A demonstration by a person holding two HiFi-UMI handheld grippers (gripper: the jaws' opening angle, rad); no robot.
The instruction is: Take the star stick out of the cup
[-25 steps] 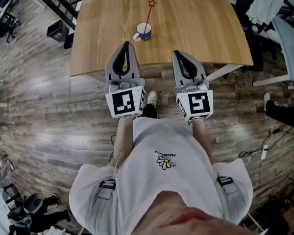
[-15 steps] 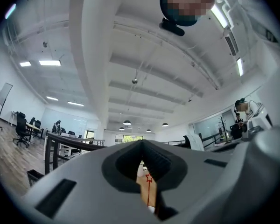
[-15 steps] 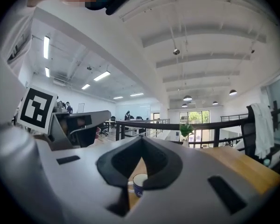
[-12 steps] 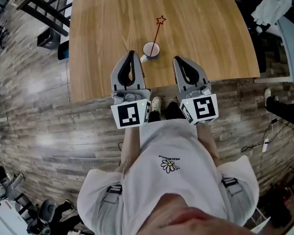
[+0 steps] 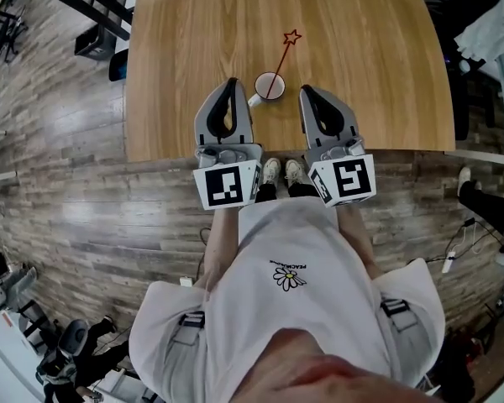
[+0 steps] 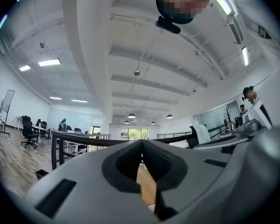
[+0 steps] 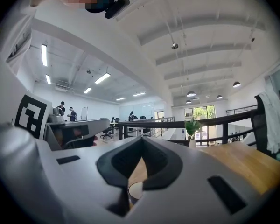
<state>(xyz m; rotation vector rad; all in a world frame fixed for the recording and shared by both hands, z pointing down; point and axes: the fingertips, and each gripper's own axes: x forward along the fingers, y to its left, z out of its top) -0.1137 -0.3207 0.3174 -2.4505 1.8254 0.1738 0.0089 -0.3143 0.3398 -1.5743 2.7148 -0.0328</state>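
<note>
Two empty grippers (image 5: 231, 84) (image 5: 307, 92), jaws together

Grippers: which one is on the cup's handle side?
The left gripper. The cup stands on the table between the two, and its handle juts toward that gripper. The right gripper faces the cup's plain side.
</note>
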